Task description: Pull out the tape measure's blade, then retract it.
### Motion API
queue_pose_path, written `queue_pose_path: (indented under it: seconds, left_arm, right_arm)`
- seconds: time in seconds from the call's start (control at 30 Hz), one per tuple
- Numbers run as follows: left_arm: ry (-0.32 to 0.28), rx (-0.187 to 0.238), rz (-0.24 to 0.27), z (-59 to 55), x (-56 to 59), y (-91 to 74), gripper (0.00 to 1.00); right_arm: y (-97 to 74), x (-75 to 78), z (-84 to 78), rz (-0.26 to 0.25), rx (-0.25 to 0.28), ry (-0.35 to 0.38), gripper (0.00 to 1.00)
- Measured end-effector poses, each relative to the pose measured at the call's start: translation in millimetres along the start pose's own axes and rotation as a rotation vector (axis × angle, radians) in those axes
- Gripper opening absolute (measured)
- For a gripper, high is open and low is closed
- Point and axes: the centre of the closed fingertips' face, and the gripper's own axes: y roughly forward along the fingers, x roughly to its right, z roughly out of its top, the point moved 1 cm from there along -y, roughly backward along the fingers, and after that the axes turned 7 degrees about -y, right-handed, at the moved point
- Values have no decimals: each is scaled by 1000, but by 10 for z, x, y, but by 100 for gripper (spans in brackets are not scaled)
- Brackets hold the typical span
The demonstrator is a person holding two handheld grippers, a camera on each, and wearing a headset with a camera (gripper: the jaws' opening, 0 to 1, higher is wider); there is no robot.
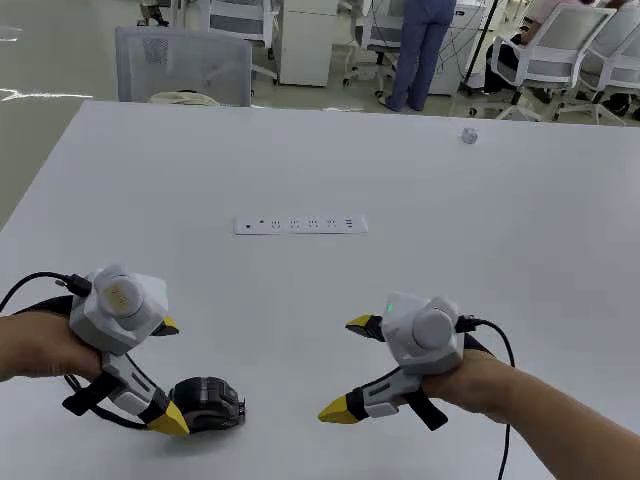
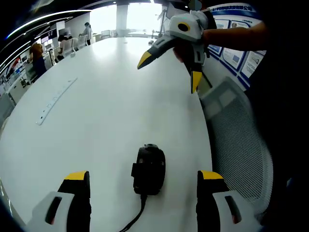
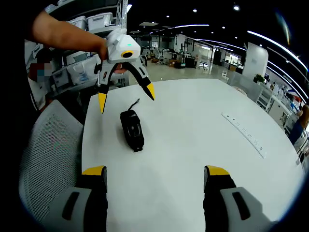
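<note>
Opening step, by my reading: the blade was not out and nothing was held.

- Tape [image 1: 208, 402] lay on its side near the table's front edge, between the left gripper's [image 1: 170, 372] jaws, apparently just clear of both. A cord trailed from it toward that gripper.
- Left gripper: jaws wide apart, empty.
- Right gripper [image 1: 347, 366]: jaws also apart, empty, well off to the tape's right and facing it.

Next move, as I judge it: the left closes on the case to pin it, then the right comes across to pinch the blade's hook. I could not make the hook out.

Table [image 1: 420, 190] was white and bare apart from an inset power strip [image 1: 301, 225]. Behind it were office chairs [image 1: 183, 63] and a standing person [image 1: 420, 50].
</note>
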Motion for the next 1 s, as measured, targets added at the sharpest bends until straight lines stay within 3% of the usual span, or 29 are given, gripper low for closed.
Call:
queue_pose_path:
  seconds: [0.17, 0.27, 0.37, 0.53, 0.83, 0.9, 0.97, 1.0]
  left_arm:
    - [21, -27, -26, 48, 56, 119, 83]
    - [43, -59, -26, 8, 6, 221, 81]
    - [62, -81, -23, -9, -13, 256, 72]
    - [54, -122, -31, -84, -17, 345, 66]
    - [55, -156, -46, -206, 53, 562, 55]
    - [106, -175, 14, -233, -55, 591, 56]
    - [100, -166, 6, -229, -29, 619, 56]
    - [100, -167, 1, -231, -20, 616, 47]
  right_arm:
    - [190, -43, 157, 62, 9, -31, 78]
    - [325, -83, 225, 104, 2, -61, 76]
    - [415, -127, 287, 138, -12, -82, 75]
    - [563, -170, 336, 192, -39, -118, 71]
    - [815, -279, 273, 267, -97, -180, 59]
    - [864, -301, 250, 279, -114, -191, 58]
    - [905, -323, 219, 293, -133, -203, 57]
    - [921, -332, 207, 300, -141, -207, 56]
